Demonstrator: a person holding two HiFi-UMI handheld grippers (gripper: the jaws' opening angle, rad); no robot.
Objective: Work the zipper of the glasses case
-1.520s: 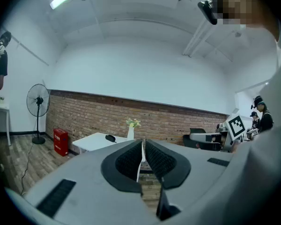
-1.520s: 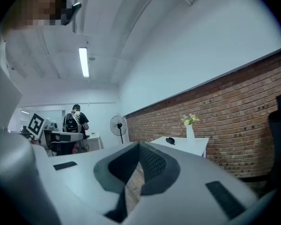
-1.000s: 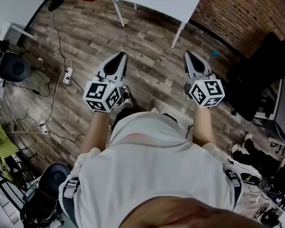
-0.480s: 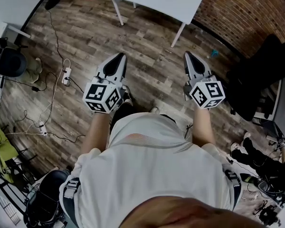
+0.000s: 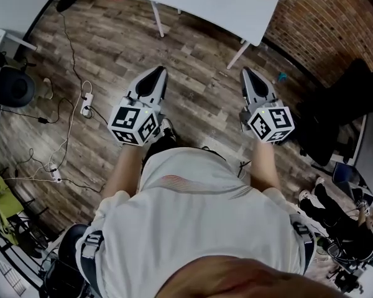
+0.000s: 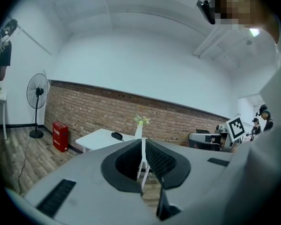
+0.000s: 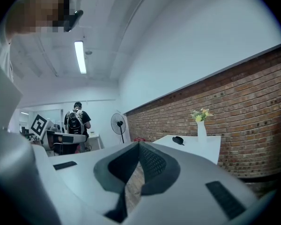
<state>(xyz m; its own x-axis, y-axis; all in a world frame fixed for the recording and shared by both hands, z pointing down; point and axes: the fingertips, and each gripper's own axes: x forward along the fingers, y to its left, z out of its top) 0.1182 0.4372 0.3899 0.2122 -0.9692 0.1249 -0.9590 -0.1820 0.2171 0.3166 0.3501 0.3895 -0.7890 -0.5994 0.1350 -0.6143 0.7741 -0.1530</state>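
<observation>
Both grippers are held out in front of the person's body, above a wooden floor. My left gripper (image 5: 156, 74) is shut with nothing in it, and its jaws (image 6: 143, 142) meet tip to tip. Likewise my right gripper (image 5: 246, 74) is shut and empty (image 7: 139, 147). A white table (image 5: 205, 4) stands some way ahead. On it lies a small dark rounded thing (image 6: 116, 135) (image 7: 178, 139), possibly the glasses case, too far off to tell. Beside it stands a white vase with flowers (image 6: 139, 127) (image 7: 201, 125).
Cables and a power strip (image 5: 86, 102) lie on the floor at the left. Black chairs (image 5: 12, 87) and gear stand at both sides. A red box (image 6: 59, 136) and a fan (image 6: 37, 104) are by the brick wall. A person with a backpack (image 7: 76, 123) stands far off.
The head view has shifted a little, so the white table now sits farther right and lower in it. Both grippers stay shut and in the same pose.
</observation>
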